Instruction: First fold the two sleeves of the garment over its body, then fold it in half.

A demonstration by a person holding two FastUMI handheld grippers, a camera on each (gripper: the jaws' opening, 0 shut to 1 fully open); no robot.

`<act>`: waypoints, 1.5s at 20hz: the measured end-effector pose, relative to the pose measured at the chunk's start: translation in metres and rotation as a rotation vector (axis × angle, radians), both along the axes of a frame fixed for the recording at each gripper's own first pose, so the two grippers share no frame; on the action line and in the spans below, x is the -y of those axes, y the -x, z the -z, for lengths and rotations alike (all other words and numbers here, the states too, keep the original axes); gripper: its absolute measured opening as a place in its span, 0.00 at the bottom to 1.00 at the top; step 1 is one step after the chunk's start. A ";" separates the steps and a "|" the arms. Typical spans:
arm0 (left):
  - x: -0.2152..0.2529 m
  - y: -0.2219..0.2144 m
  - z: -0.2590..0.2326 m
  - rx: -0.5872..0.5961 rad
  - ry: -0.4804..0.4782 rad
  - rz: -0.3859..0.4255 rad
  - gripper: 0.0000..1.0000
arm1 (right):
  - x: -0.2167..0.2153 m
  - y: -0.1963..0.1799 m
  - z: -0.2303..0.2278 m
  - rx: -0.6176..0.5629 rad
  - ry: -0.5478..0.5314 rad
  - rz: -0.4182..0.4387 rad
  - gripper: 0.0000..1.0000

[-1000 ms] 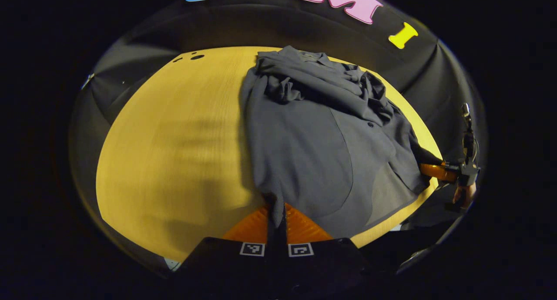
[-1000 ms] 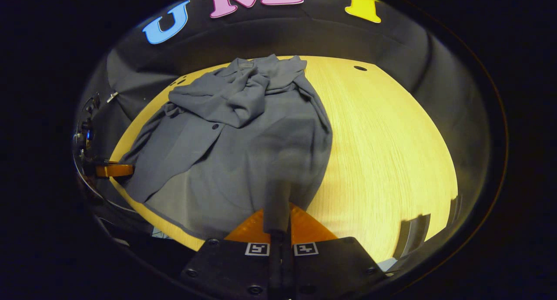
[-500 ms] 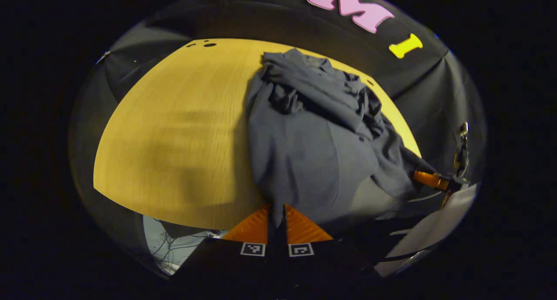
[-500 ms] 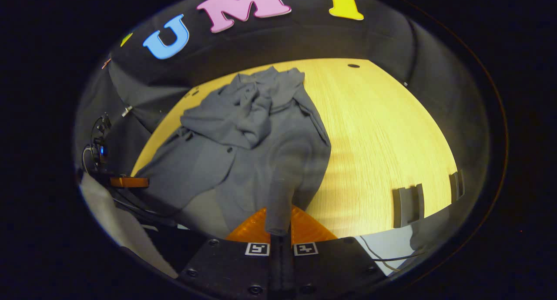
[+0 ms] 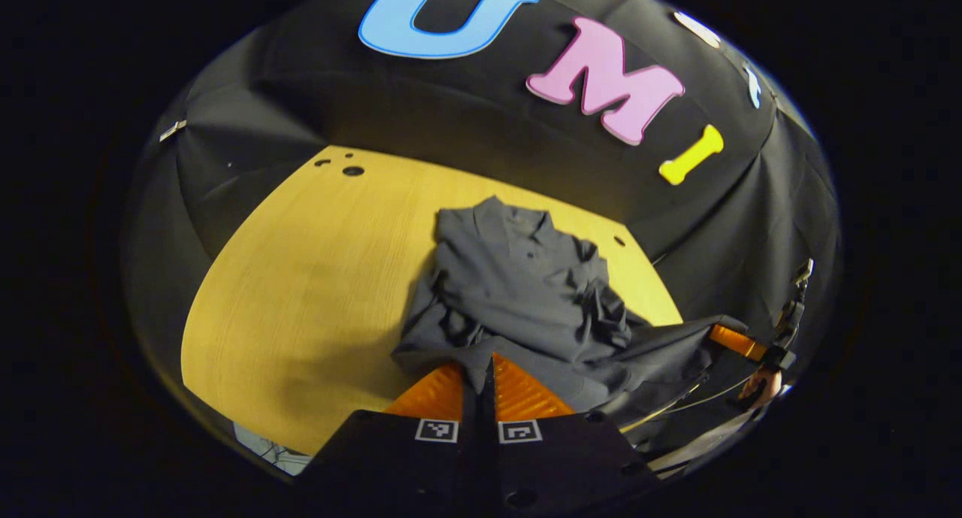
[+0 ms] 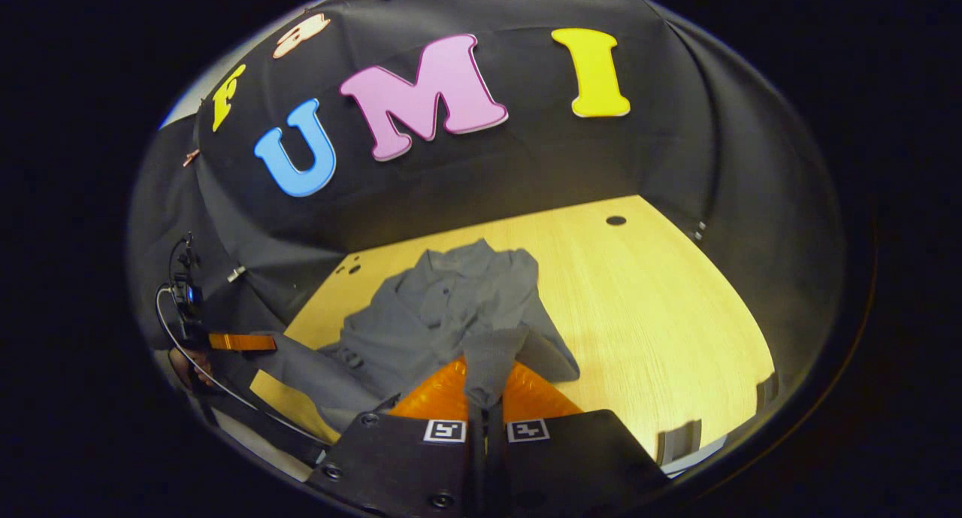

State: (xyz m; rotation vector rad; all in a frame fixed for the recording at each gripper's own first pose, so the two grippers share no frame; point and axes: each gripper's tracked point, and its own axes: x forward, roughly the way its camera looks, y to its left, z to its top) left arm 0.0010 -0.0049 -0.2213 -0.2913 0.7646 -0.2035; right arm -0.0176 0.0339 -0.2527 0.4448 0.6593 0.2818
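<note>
Left gripper view: my left gripper (image 5: pixel 481 374) has its 2 fingers pressed together on the near hem of the grey shirt (image 5: pixel 518 289), a strip of cloth pinched between them. The rest of the garment lies ahead of the fingers on the wooden table (image 5: pixel 301 292), collar farthest from me, with soft crumpled folds bunched across its middle. Off to the right of my fingers the right gripper (image 5: pixel 733 341) grips the other hem corner, the cloth stretched taut toward it. A few small round holes (image 5: pixel 352 171) sit in the tabletop far ahead and left. The black cloth wall (image 5: pixel 466 142) rises behind.

Right gripper view: my right gripper (image 6: pixel 485 394) is clamped on a fold of the same shirt (image 6: pixel 451 307), which drapes over the fingers. The fabric looks thin and matte, with a buttoned placket. The pale wood grain runs smooth to the right of the fingers. Far left, the left gripper (image 6: pixel 240 342) holds its hem corner.
</note>
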 end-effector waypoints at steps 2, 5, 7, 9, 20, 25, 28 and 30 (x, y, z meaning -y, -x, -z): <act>-0.004 -0.023 -0.011 0.036 0.016 -0.012 0.05 | -0.002 -0.024 -0.009 0.040 -0.023 0.023 0.05; -0.001 -0.057 -0.024 0.088 0.011 -0.011 0.05 | -0.004 -0.059 -0.019 0.090 -0.036 0.050 0.05; 0.000 -0.081 -0.031 0.119 0.015 -0.014 0.05 | -0.005 -0.081 -0.025 0.115 -0.046 0.065 0.05; 0.001 -0.107 -0.035 0.129 0.037 -0.040 0.05 | -0.005 -0.106 -0.021 0.130 -0.029 0.073 0.05; -0.015 -0.225 0.009 0.081 0.002 -0.097 0.05 | -0.005 -0.215 0.039 0.106 0.066 0.096 0.05; -0.029 -0.268 0.054 0.031 -0.063 -0.125 0.05 | -0.005 -0.249 0.095 0.059 0.148 0.070 0.05; -0.035 -0.292 0.090 0.004 -0.116 -0.128 0.05 | -0.009 -0.261 0.134 0.016 0.184 0.050 0.05; -0.038 -0.304 0.105 -0.004 -0.157 -0.122 0.05 | -0.008 -0.268 0.158 -0.018 0.199 0.052 0.05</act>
